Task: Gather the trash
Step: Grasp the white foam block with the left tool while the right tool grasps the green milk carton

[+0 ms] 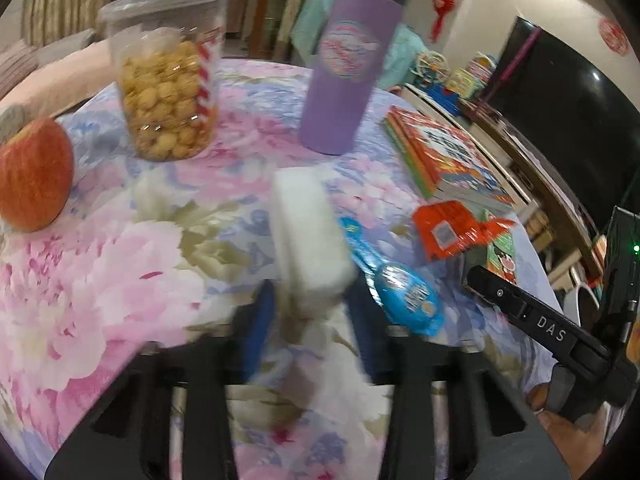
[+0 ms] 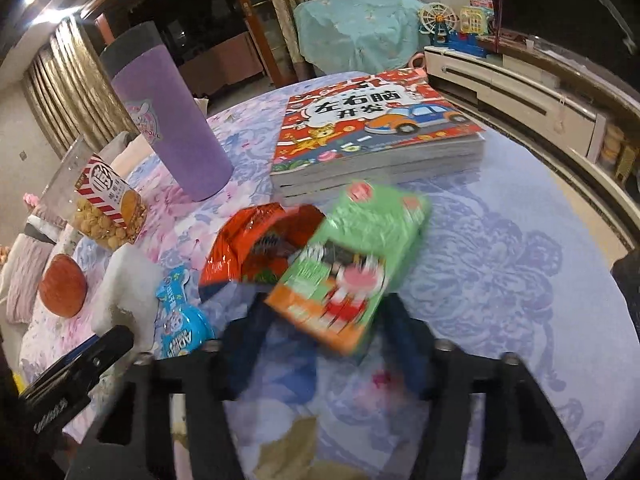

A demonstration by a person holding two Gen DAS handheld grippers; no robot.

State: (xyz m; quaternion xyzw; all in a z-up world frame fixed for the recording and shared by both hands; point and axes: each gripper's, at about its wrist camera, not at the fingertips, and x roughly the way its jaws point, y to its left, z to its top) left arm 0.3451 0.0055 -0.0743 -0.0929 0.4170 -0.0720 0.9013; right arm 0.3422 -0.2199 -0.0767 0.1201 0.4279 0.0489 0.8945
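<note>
Left wrist: fingers (image 1: 310, 304) pinch white crumpled tissue (image 1: 308, 236); right fingers (image 2: 324, 320) clamp green-orange wrapper (image 2: 352, 264).

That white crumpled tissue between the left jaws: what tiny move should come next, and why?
Probably lift it straight up a little. The white tissue sits between the left gripper jaws, which look closed on it, though blur makes this uncertain. The blue wrapper lies close beside it, so a sideways drag might disturb it. The right gripper already seems to hold the green packet.

Floral table (image 2: 520, 264): books (image 2: 372, 136), wrappers (image 2: 256, 248).
</note>
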